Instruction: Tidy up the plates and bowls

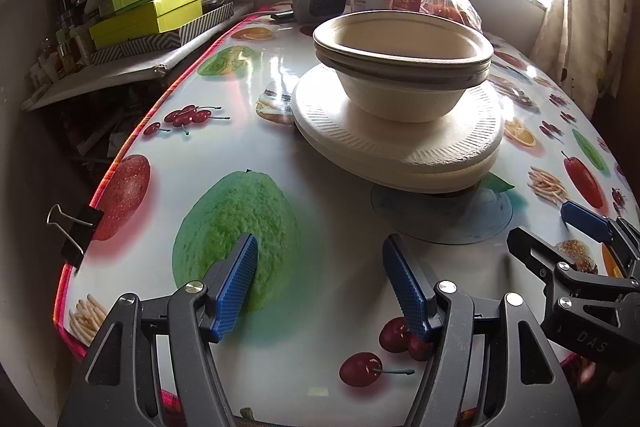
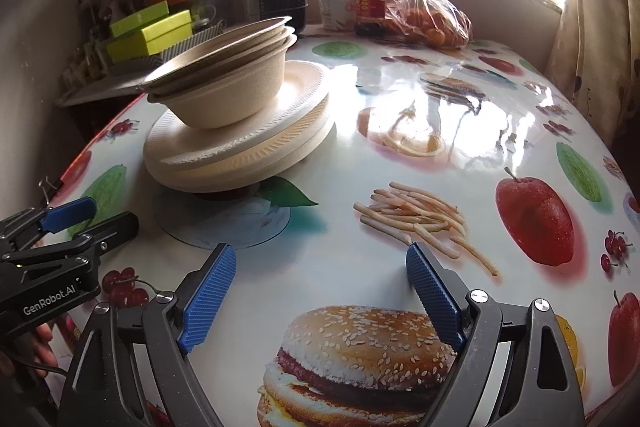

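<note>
Resting on stacked white foam plates (image 1: 400, 143), the nested beige paper bowls (image 1: 402, 67) look sorted. Both the left gripper (image 1: 320, 275) and right gripper (image 2: 320, 279) gape empty. Next likely comes straightening the tilted pile.

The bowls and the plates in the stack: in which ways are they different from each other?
The bowls are deep with steep walls; the plates are flat and wider.
The bowls sit on top, nested; the plates lie beneath, on the table.
The bowls look beige with smooth rims; the plates look whiter with ribbed rims.
Both seem disposable, and neither gripper touches them.
</note>
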